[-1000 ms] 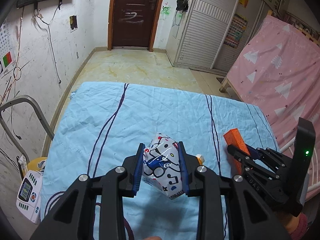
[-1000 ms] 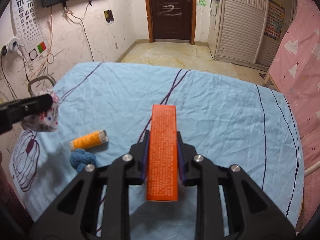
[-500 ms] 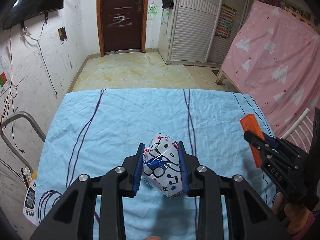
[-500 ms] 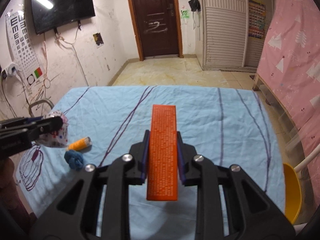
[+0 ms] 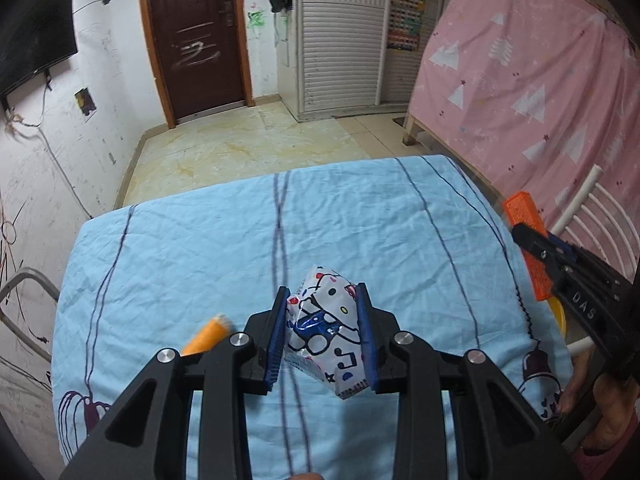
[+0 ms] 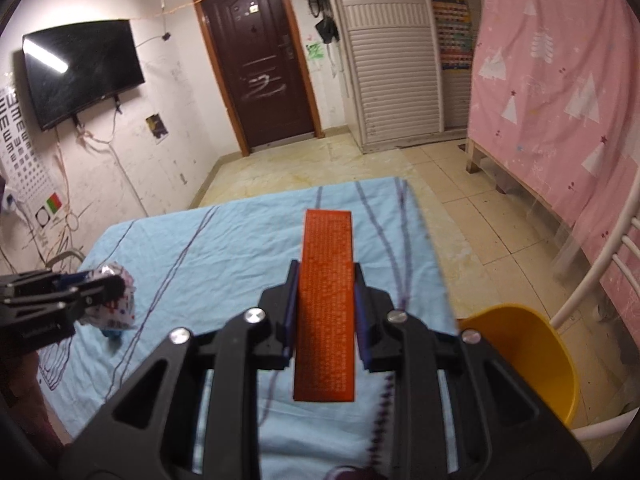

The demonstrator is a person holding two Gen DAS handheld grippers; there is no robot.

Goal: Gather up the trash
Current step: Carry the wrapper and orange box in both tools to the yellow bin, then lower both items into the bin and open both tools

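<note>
Pinching a printed snack bag (image 5: 326, 330) at the lower center of its frame, the left tool (image 5: 323, 332) hangs above the blue desk cloth (image 5: 360, 220). The right tool (image 6: 326, 316) clamps an orange box (image 6: 326, 300) at frame center, with a yellow bin (image 6: 528, 356) at lower right.

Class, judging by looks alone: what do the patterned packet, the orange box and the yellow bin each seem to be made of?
Packet: likely thin plastic film, glossy; it crinkles and catches light.
Box: probably printed cardboard, matte; flat faces, sharp edges, fine white text.
Bin: seemingly moulded plastic, smooth with a slight sheen; even colour, rounded rim.
</note>
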